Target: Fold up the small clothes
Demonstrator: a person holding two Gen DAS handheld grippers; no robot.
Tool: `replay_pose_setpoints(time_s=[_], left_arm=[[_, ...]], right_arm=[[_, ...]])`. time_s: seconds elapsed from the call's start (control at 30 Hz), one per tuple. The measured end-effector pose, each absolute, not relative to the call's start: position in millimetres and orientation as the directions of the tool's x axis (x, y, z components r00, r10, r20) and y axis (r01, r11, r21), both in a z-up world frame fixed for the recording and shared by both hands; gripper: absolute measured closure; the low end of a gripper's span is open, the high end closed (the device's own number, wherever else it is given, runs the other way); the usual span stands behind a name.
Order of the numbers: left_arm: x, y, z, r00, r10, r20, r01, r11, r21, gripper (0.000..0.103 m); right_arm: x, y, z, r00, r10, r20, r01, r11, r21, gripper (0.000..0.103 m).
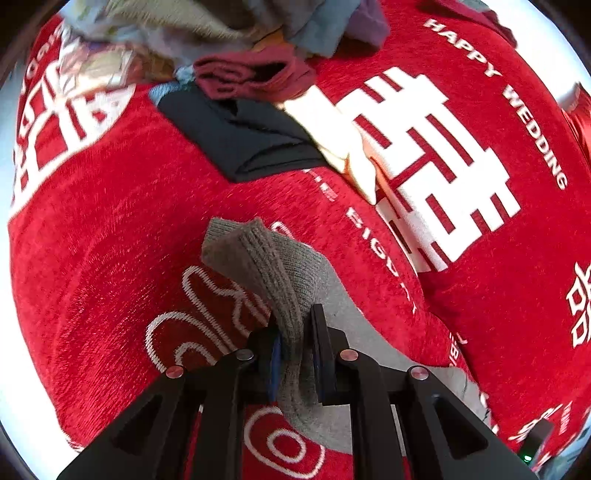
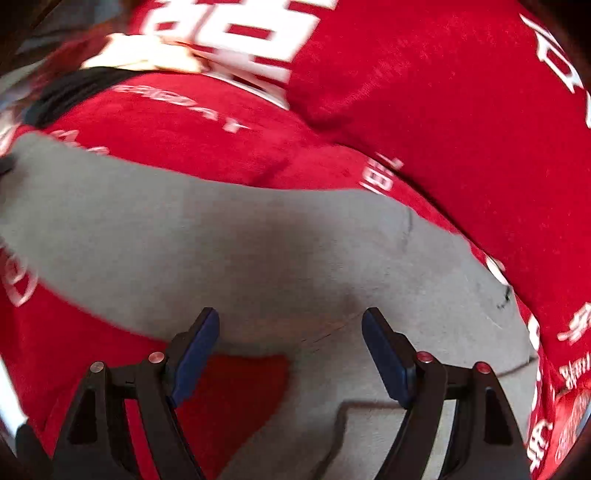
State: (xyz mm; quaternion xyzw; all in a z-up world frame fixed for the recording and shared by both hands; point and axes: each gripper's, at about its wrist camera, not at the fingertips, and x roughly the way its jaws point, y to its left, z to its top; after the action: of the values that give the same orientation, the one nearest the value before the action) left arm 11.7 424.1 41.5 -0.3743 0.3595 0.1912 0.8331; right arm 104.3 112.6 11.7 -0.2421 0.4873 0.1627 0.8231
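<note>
In the left wrist view, the left gripper (image 1: 295, 332) has its jaws pressed in on the ribbed cuff of a grey garment (image 1: 280, 280) — a knit piece, brownish-grey at the ribbing and paler grey lower down. The pinched cuff stands up in a fold between the blue pads, its free end flopping over toward the upper left. The rest of the cloth trails down and to the right across a red cloth (image 1: 110, 221) printed with white characters and the words "HAPPY WEDDING". Farther back on that cloth lie a folded black garment (image 1: 243, 140), a cream-coloured folded piece (image 1: 332, 136) just beside it on the right, and a rumpled maroon garment (image 1: 251, 74) touching the black one's far edge. Behind these sits a blurred heap of mixed clothes (image 1: 207, 26) in grey, blue and purple.

In the right wrist view, the right gripper (image 2: 290, 347) hangs over the grey garment (image 2: 221, 240) with its jaws spread wide — nothing is between the pads. The picture is smeared by motion. The grey cloth lies flat across the red cloth (image 2: 443, 110), stretching from the left edge to the lower right, with a dark seam line near its right end. The black and cream pieces show only as blurred streaks at the upper left.
</note>
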Motion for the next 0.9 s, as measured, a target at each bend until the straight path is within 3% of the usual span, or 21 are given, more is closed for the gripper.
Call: replay_pose_setpoints(time_s=[0.1,0.23,0.63,0.9], left_arm=[[12,402,60,0.671,0.082,-0.737,-0.577,0.681,-0.45,0.088],[29,354,88,0.679,0.082,-0.73,-0.522,0.753,-0.4,0.088],[110,119,162,0.684,-0.086,-0.725,-0.195,0.935,-0.295,0.088],[144,-78,130,0.564,-0.184,-0.805,0.022,0.978,-0.208,0.088]], right_arm=[[95,80,30,0.485,0.063,-0.872,-0.476,0.856,-0.203,0.021],[102,8,41,0.512,-0.002,-0.859,-0.358,0.908,-0.216,0.021],[87,-230,69,0.532,-0.116,-0.839,-0.009,0.99,-0.142,0.021],[71,-307,52,0.525,-0.082,-0.847,0.074,0.996,-0.051,0.021]])
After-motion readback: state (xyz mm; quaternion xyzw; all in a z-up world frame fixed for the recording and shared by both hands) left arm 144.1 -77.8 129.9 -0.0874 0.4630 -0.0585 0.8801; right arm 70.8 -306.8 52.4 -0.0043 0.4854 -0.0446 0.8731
